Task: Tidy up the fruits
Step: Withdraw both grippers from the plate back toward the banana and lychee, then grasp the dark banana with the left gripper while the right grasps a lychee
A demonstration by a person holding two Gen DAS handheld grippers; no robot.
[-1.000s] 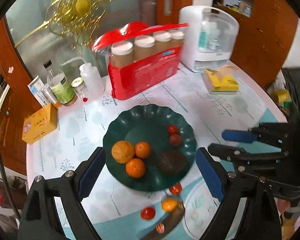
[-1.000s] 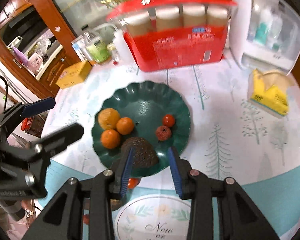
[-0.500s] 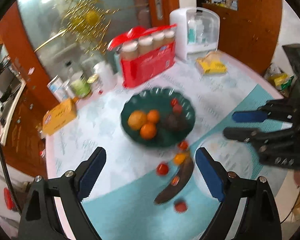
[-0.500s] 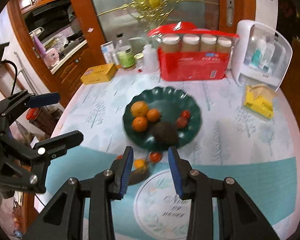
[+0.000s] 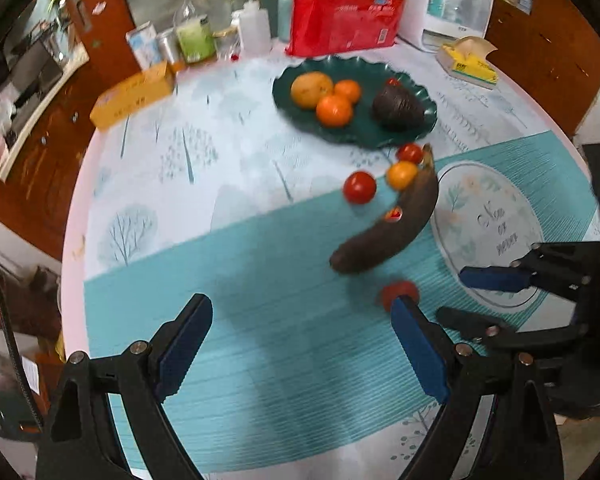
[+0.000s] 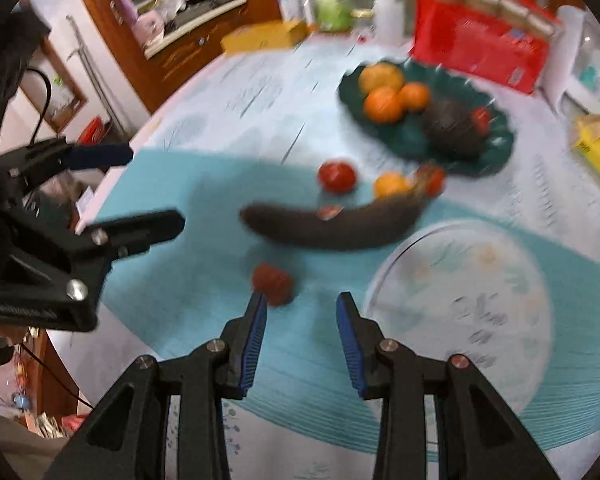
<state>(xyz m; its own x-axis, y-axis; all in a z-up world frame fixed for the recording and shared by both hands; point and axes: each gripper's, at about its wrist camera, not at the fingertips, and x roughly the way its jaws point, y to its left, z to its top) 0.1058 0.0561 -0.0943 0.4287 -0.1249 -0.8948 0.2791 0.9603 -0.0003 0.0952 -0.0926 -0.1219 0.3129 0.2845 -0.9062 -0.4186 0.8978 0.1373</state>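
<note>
So the biggest thing here is the round desk point(image 5: 236, 248), covered with a cloth that's pale with little tree prints at the far side and teal stripes nearer the cameras, plus a round printed placemat point(image 5: 488, 216) on the teal part. At the back there's a red carton of jars point(image 5: 344, 24), a white appliance with a clear front point(image 5: 456, 4), some bottles and a yellow box point(image 5: 134, 94) off to the left, and a yellow tissue pack point(image 5: 470, 66) to the right.

The scalloped dark green plate point(image 5: 364, 132) sits mid-desk and already has fruit in it: a yellowish orange point(image 5: 311, 89), two smaller tangerines point(image 5: 334, 110) touching it, a dark avocado point(image 5: 398, 107), and a small red fruit point(image 6: 481, 119) at the far rim.

Still loose on the cloth, just in front of the plate: a very overripe, nearly black banana point(image 5: 392, 228) with a sticker, a little orange citrus point(image 5: 402, 174) and a red tomato point(image 5: 410, 153) by its stem end, another tomato point(image 5: 359, 187) near those, and a reddish fruit point(image 6: 272, 283) alone on the teal, closest to the cameras.

Left hand-held gripper point(image 5: 300, 344) has its jaws wide apart, nothing in them. Right hand-held gripper point(image 6: 302, 332) has a narrower gap, also empty, with that lone red fruit just beyond its left finger tip.
</note>
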